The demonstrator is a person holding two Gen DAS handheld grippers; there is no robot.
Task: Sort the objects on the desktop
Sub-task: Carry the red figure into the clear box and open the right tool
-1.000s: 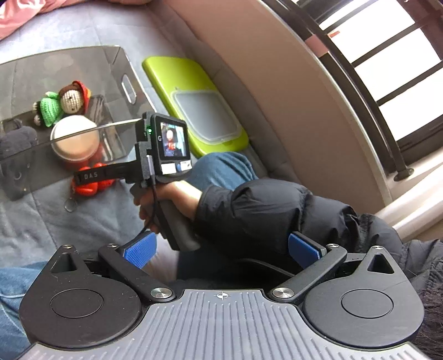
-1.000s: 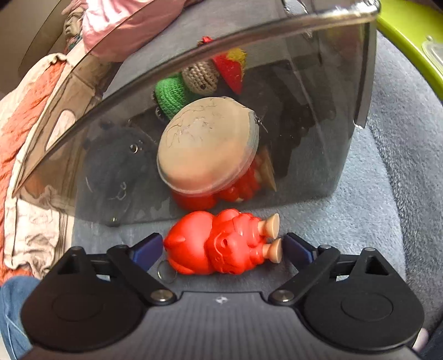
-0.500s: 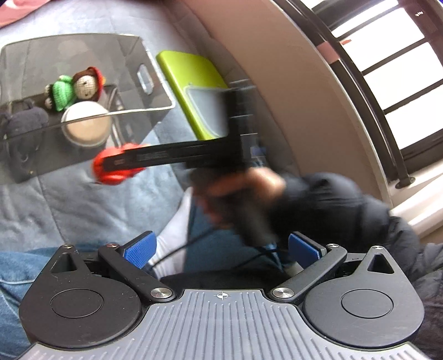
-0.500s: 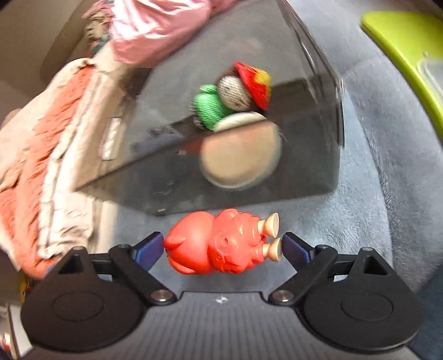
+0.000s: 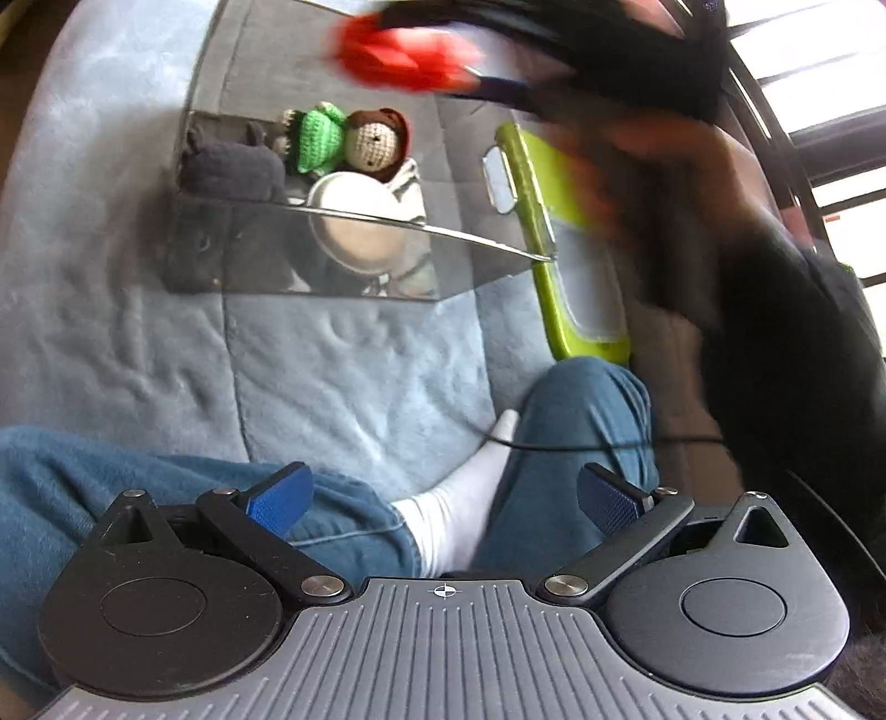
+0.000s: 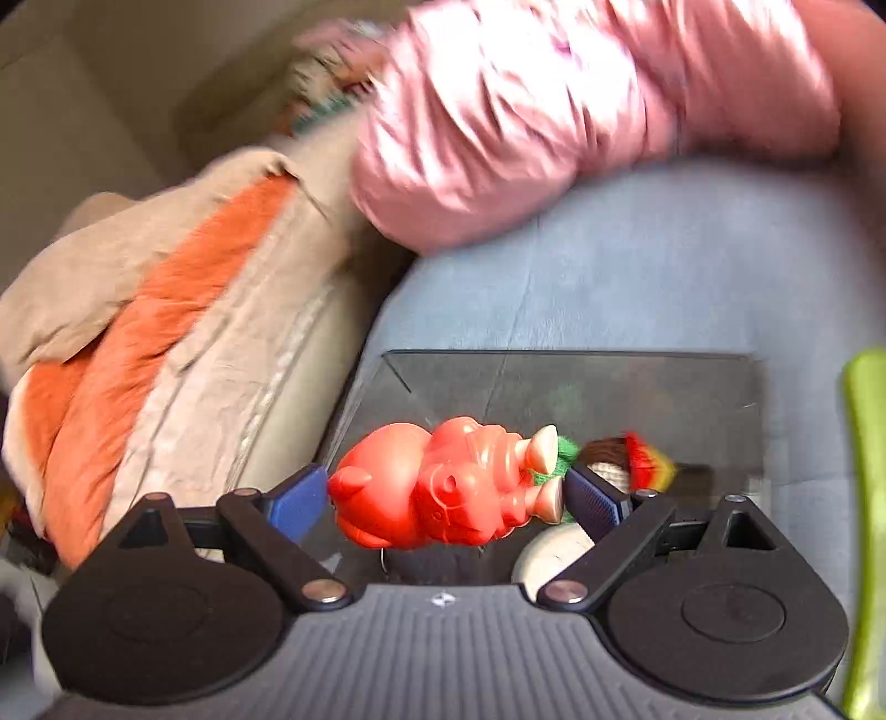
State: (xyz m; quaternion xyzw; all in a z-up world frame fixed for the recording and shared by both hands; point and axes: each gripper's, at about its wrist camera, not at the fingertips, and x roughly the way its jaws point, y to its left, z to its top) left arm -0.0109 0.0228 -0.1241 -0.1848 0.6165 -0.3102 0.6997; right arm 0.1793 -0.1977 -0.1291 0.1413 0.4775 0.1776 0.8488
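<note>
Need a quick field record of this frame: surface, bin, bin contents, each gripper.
surface: blue blanket
bin: clear box on the blanket
bin contents: knitted doll, dark plush toy, round white case
right gripper: shut on red toy, above the box
left gripper: open, nothing between its fingers
beside bin: green lid

Daylight pours in from the window at my upper right, blown out white. My right hand and the red toy smear with motion blur. The pink cloth blurs too. Fisheye bends the edges.
</note>
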